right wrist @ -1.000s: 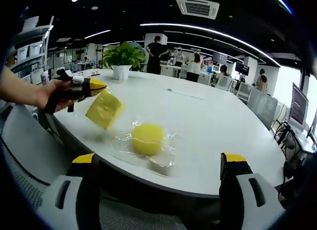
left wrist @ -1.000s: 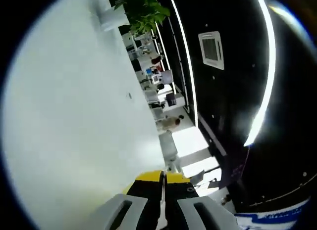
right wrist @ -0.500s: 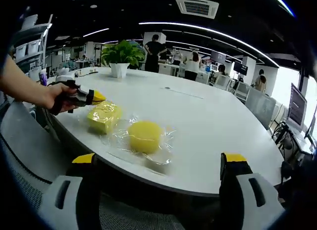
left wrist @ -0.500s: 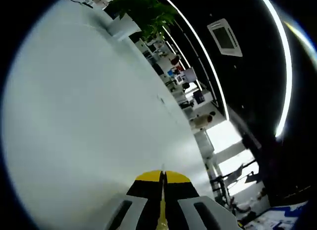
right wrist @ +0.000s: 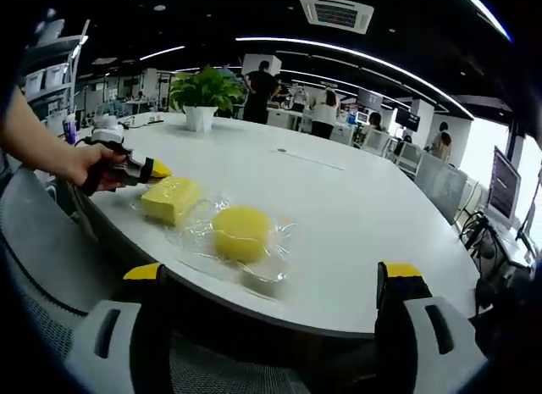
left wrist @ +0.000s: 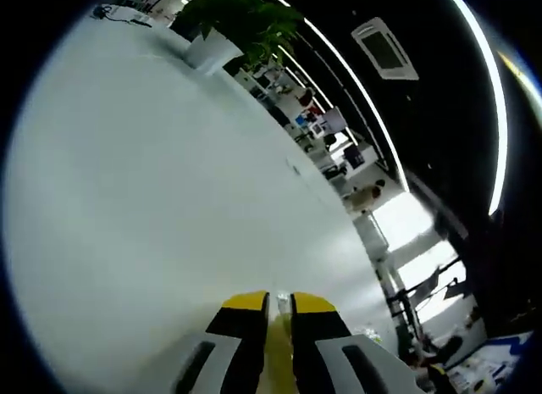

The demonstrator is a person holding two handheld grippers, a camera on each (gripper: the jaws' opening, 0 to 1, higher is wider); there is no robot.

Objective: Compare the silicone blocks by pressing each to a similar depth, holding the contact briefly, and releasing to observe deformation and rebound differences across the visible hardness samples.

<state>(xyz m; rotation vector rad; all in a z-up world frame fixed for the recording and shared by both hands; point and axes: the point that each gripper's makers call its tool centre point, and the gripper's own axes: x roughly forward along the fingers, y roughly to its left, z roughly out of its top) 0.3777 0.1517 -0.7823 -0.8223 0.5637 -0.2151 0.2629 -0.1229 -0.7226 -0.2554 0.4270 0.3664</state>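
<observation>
two yellow blocks on the white table, grippers at either side.
left gripper view: the left gripper (left wrist: 279, 302) points across the table (left wrist: 152, 199), jaws slightly parted with yellow showing in the gap; a plant (left wrist: 233, 21) stands far off. right gripper view: the right gripper (right wrist: 271, 280) is spread wide at the near edge; a round block (right wrist: 241, 233) lies in clear wrap (right wrist: 271, 271), a square block (right wrist: 169, 199) beside it, touched by the left gripper in a hand (right wrist: 89, 167).

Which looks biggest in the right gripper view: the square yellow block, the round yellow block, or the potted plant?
1. Round yellow block and square yellow block: about alike, so no ranking between them.
2. Potted plant: looks roughly as big, but it stands farther back on the table, so its true size is unsure.
</observation>
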